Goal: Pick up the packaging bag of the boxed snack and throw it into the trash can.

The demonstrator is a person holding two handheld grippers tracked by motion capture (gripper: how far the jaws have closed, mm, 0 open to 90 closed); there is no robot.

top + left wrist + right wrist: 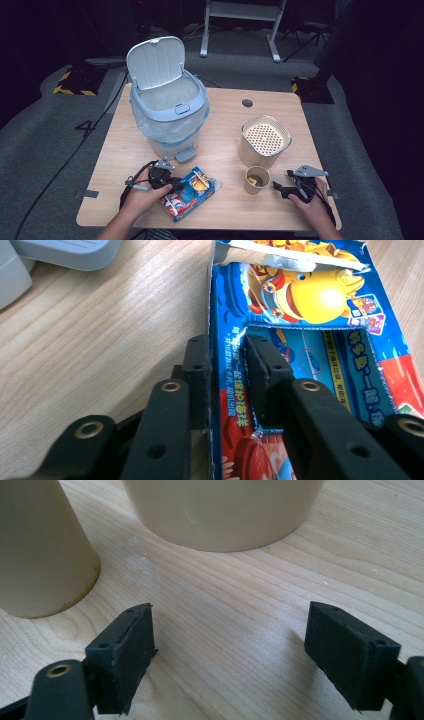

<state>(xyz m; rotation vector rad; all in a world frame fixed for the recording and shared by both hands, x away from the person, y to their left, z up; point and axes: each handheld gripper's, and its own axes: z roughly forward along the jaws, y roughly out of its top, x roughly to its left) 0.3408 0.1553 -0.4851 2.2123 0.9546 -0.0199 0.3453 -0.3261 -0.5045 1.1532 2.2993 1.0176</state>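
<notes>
Near the front edge of the table, left of its middle, the left gripper has its jaws closed on the side wall of a flattened blue cartoon box; in the left gripper view the two black pads pinch the torn cardboard edge of the box between them. Toward the front right corner, the right gripper rests low over the wood with its jaws spread wide and nothing between them, just beside a small paper cup and apart from it. Behind the cup stands a cream container with a perforated lid. A white pedal bin, lid up and lined with a bag, sits at the back left. Bare wood lies between box and cup, and along the left edge. Grey carpet surrounds the table; the room beyond is dark.
</notes>
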